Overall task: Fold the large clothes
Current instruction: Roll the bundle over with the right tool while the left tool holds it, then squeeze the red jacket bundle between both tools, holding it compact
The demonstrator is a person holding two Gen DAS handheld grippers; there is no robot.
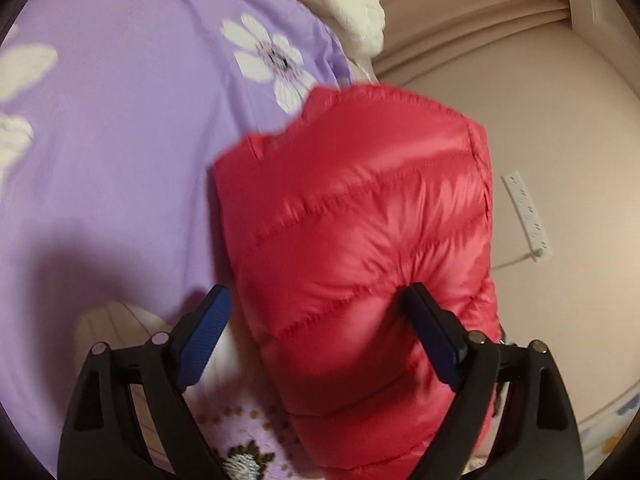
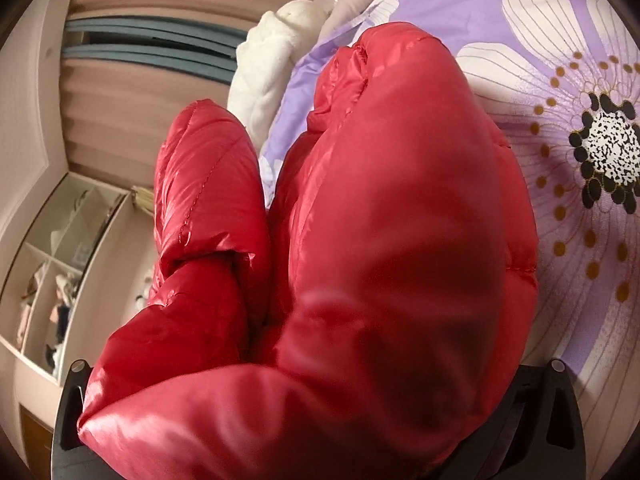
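A puffy red quilted jacket [image 1: 360, 200] lies bunched on the purple flowered bedspread [image 1: 120, 140]. My left gripper [image 1: 316, 292] stands wide, straddling the jacket's near end. Its right finger [image 1: 432, 332] dents the padding, while the blue pad of its left finger [image 1: 204, 332] sits just beside the jacket's edge. In the right wrist view the jacket [image 2: 400, 220] bulges over the gripper and hides both fingers; only the black body [image 2: 556, 408] shows at the bottom corners. A folded sleeve or flap [image 2: 208, 200] lies on the left.
A white fluffy blanket [image 1: 352, 4] is heaped at the far end of the bed [image 2: 580, 80]. Beyond the bed's edge are a pale floor with a white power strip [image 1: 528, 216], pinkish curtains [image 2: 132, 92] and a white shelf unit [image 2: 60, 264].
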